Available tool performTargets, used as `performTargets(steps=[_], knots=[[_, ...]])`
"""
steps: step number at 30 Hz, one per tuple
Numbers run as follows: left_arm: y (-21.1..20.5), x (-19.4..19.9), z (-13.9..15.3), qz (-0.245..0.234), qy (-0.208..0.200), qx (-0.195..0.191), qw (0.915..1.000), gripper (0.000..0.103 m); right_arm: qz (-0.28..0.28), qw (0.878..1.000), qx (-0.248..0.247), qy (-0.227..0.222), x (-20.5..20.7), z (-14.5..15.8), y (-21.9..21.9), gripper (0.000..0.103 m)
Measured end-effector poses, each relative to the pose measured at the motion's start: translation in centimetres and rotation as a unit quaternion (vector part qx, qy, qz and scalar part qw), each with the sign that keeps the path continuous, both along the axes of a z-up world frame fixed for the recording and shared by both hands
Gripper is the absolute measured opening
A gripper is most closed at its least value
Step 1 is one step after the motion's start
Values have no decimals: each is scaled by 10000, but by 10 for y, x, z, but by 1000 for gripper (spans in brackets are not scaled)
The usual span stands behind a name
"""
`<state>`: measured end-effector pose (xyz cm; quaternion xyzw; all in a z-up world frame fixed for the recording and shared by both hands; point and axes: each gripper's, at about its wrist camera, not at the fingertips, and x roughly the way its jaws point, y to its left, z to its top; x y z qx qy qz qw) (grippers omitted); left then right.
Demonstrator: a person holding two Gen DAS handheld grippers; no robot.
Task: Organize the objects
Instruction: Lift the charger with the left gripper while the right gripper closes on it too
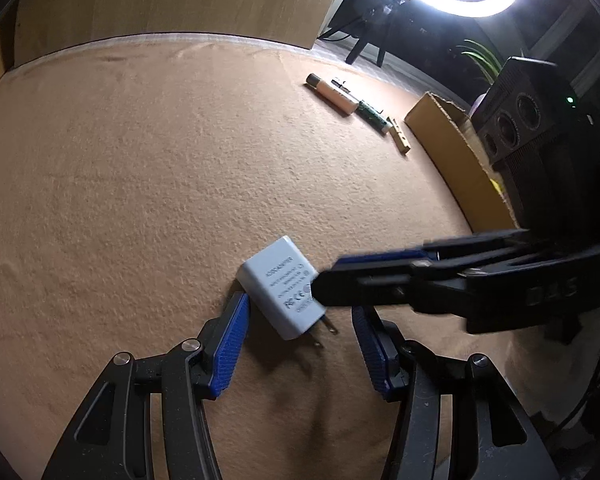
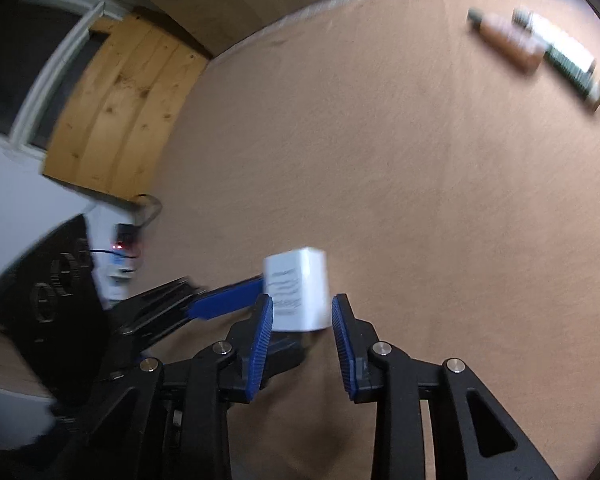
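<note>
My right claw (image 2: 302,312) clenches the white charger (image 1: 282,288) on the felt; my left claw (image 1: 300,316) stands released, one pad touching. I should lift squarely, prongs clear, toward the cardboard box (image 1: 456,156).

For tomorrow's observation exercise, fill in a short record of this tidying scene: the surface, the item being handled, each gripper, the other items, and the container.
surface: tan felt-like mat
item handled: white plug-in charger, prongs toward the left wrist camera
left gripper: open; one blue pad touches the charger's side, the other stands clear
right gripper: jaws astride the charger; contact unclear through blur
other items: a row near the far edge with a tan tube, a green tube and a wooden clothespin
container: open cardboard box, contents mostly hidden
</note>
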<state>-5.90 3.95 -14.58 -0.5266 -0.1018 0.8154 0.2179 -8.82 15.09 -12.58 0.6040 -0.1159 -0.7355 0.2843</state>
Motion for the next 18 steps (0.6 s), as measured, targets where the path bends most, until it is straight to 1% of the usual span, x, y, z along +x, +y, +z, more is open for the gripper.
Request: performTargets(steps=[4,6,7,12,15,17,18], knots=[[4,1,-1,55,-5,39,10000,57,171,9994,231,174,1,4,-11,30],[4,2,-2,102,-38,113,9999,57,216,9986,393,271,2,3,-15,36],[5,2,-3,120,-45,122,9998,57,236,9981,484,306,2,2,-17,37],[13,5,-5,39,-54,89,9999,55,429,9962,671,366,7,-1,-25,37],[16,4,-5,43,-69,155,9998,55,526,9945,796,427,11,-2,-28,38],[17,4,-5,89,-58,171,9998,55,513,9942,823,458,12,-2,-26,36],[17,2,-5,109,-60,189,9997,55,486,9942,834,465,13,-2,-24,34]])
